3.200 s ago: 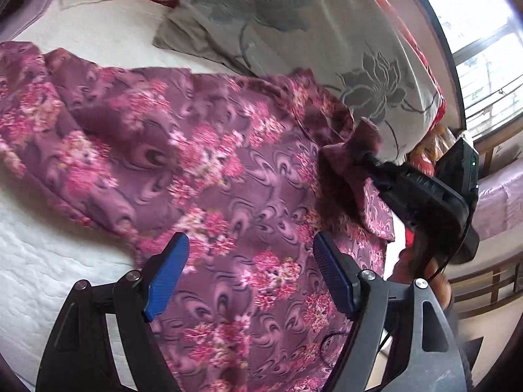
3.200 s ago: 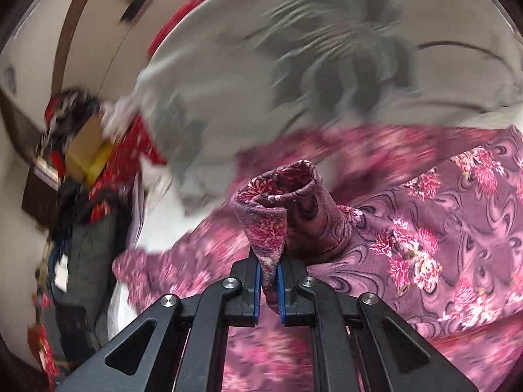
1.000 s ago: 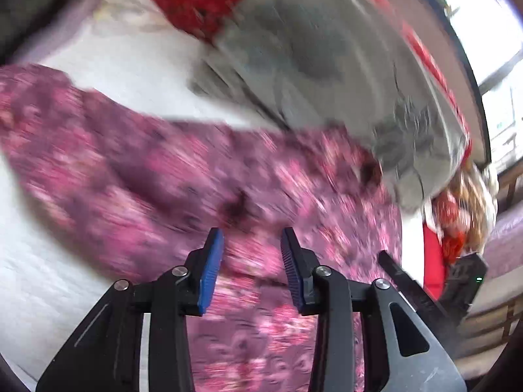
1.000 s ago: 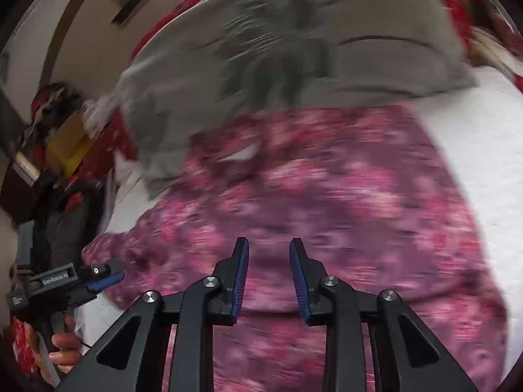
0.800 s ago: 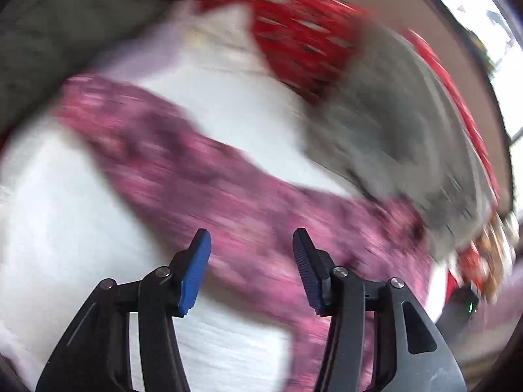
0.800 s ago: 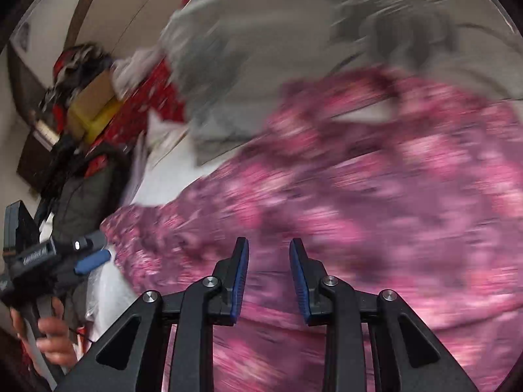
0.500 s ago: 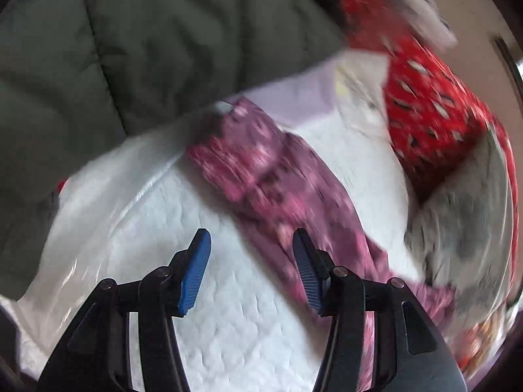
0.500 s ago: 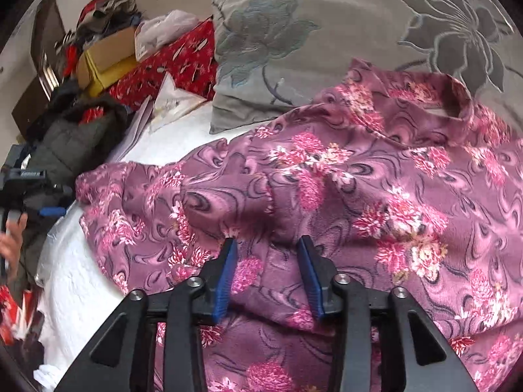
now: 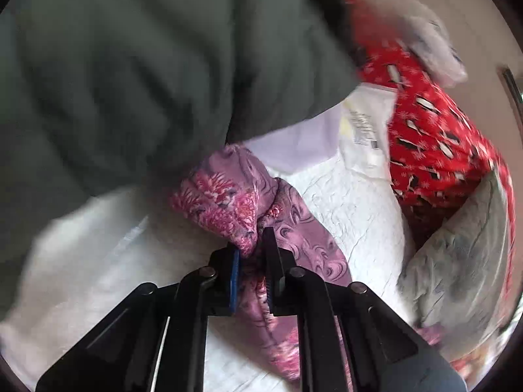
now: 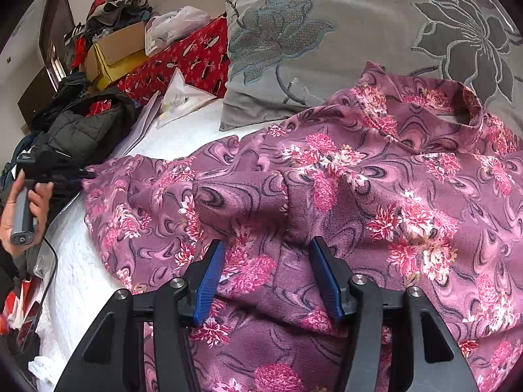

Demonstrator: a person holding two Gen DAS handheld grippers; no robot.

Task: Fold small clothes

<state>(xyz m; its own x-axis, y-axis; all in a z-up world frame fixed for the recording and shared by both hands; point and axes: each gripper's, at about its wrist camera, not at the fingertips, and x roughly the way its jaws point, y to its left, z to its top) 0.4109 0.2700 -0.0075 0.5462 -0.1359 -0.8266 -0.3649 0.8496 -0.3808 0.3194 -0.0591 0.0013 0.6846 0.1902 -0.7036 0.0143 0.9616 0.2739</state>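
Note:
A purple floral garment (image 10: 376, 196) lies spread on the white bed cover (image 10: 81, 281), its collar near the grey pillow. Its long sleeve runs left to the cuff (image 9: 225, 202). My left gripper (image 9: 251, 248) is shut on that sleeve end, close to a dark green jacket (image 9: 130, 65); from the right wrist view it shows at the far left (image 10: 68, 176), held by a hand. My right gripper (image 10: 266, 258) is open, its blue pads hovering over the garment's middle, gripping nothing.
A grey flowered pillow (image 10: 359, 39) lies behind the garment. A red patterned cushion (image 10: 183, 62), a cardboard box (image 10: 114, 52), plastic bags and a dark jacket (image 10: 85, 127) crowd the bed's far left. White quilt (image 9: 353, 205) shows beside the sleeve.
My left gripper swung left along the sleeve and shut on its cuff end. My right gripper let go of the fold it held and opened wider over the garment.

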